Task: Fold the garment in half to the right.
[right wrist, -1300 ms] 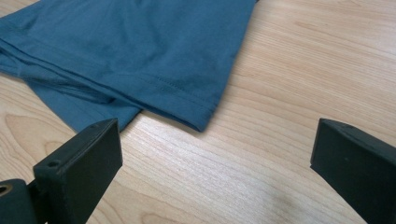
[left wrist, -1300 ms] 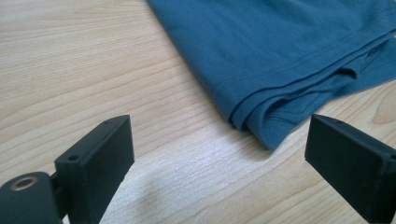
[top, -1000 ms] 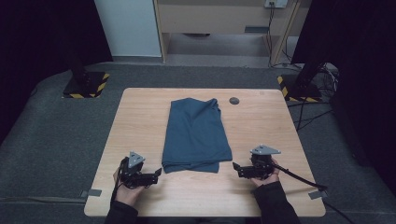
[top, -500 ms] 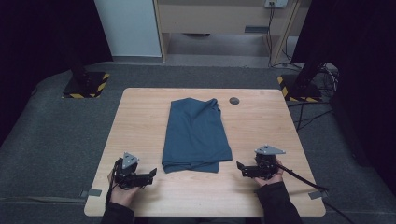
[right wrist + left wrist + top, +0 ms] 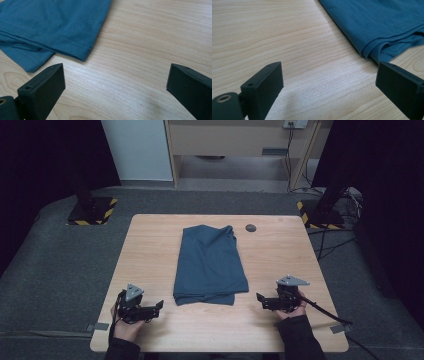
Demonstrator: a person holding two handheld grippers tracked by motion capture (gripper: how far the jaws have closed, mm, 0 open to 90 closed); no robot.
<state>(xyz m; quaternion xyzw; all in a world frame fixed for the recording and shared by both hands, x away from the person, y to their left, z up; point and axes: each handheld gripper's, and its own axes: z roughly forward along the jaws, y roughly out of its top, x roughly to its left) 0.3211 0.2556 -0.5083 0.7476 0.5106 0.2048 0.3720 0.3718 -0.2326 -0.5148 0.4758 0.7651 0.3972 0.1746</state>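
the wooden table (image 5: 150,250) takes up the middle of the high view, and everything here is placed against the folded blue cloth (image 5: 210,265) that lies flat on it, running lengthwise from the far half of the table toward the person's edge. the cloth is a long folded rectangle with its layered hems stacked at the near end. the left gripper (image 5: 159,306) sits on the table near the cloth's near left corner, close to it but apart, its jaws spread wide with only bare wood between them; in the left gripper view that corner of the cloth (image 5: 384,27) lies just ahead of the jaw on the right. the right gripper (image 5: 259,298) rests near the cloth's near right corner, also apart from it, jaws likewise spread wide over bare wood, with the cloth (image 5: 50,27) ahead and to the left in the right gripper view. a small dark round disc (image 5: 250,228) lies on the table just beside the cloth's far right corner.
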